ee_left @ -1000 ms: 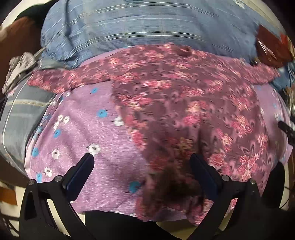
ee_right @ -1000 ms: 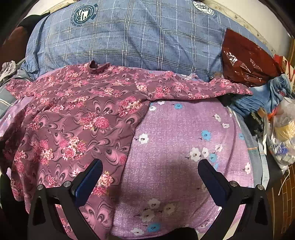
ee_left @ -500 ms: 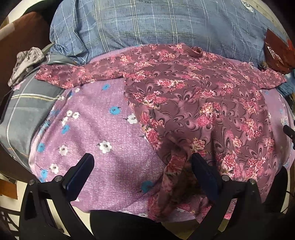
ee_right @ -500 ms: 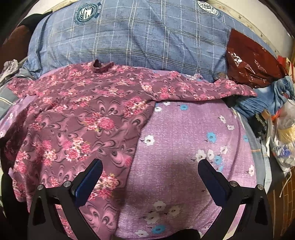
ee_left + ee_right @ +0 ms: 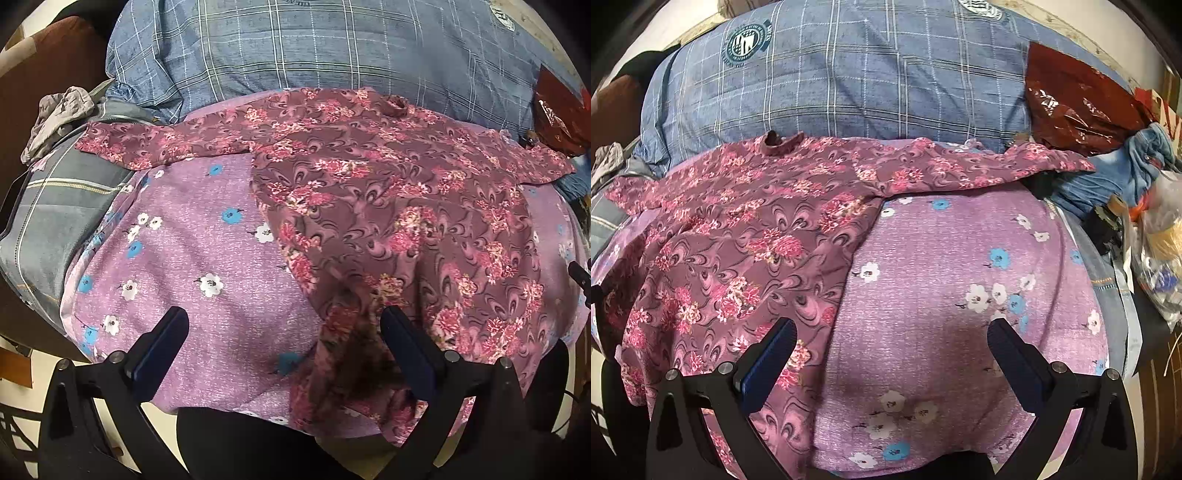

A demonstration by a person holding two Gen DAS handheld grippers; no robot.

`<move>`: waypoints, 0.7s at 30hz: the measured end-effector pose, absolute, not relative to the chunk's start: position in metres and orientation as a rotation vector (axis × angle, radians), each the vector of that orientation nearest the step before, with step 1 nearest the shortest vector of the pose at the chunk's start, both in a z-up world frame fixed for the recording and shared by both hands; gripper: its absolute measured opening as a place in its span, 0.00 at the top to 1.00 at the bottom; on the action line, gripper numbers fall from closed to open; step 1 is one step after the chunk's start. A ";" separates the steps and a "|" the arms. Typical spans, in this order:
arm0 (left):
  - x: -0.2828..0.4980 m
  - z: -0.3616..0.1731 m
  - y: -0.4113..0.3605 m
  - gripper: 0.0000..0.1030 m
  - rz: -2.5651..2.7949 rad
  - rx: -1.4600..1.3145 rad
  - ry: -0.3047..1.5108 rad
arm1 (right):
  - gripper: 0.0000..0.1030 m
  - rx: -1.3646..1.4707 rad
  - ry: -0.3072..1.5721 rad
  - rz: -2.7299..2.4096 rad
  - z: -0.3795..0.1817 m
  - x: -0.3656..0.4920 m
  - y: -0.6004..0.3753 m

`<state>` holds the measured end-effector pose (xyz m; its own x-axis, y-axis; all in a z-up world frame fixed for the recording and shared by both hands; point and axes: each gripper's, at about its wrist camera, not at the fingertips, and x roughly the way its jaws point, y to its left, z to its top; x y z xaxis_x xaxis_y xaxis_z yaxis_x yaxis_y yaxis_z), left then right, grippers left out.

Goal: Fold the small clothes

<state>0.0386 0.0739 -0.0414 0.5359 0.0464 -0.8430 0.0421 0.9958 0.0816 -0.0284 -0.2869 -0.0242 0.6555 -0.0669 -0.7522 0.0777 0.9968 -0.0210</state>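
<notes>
1. One small maroon flowered top (image 5: 388, 192) lies spread, sleeves out to both sides, on a lilac cloth with white and blue flowers (image 5: 207, 266). In the left wrist view it fills the frame from 12 to 5 o'clock; in the right wrist view, from 9 to 1 o'clock (image 5: 738, 240).
2. Its collar (image 5: 775, 139) points to 12 o'clock, touching the edge of a blue checked cover (image 5: 868, 74).
3. The hem of the top bunches into a dark fold at 6 o'clock in the left wrist view, just beside the right-hand finger of the left gripper (image 5: 282, 350).
4. The left gripper's jaws stand wide apart, holding nothing; whether the finger touches the fold I cannot tell.
5. The right gripper (image 5: 892, 363) is also spread wide, gripping nothing; its left-hand finger sits over the top's edge, the other over the lilac cloth.
6. At 2 o'clock in the right wrist view lies a dark red shiny bag (image 5: 1071, 107), with blue denim clothing (image 5: 1137, 166) beside it and clear plastic bags (image 5: 1160, 258) at 3 o'clock.
7. At 10 o'clock in the left wrist view, a crumpled grey cloth (image 5: 59, 118) rests beside a grey striped blanket (image 5: 62, 206).
</notes>
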 end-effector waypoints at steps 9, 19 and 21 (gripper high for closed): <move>0.040 -0.043 0.071 0.00 -0.009 0.101 0.999 | 0.00 0.036 0.851 -0.123 -0.024 -0.025 -0.287; 0.048 -0.053 0.083 0.00 -0.005 0.066 1.012 | 0.00 0.017 0.874 -0.119 -0.028 -0.013 -0.270; 0.050 -0.054 0.085 0.00 -0.009 0.053 1.016 | 0.01 0.020 0.878 -0.113 -0.028 -0.011 -0.269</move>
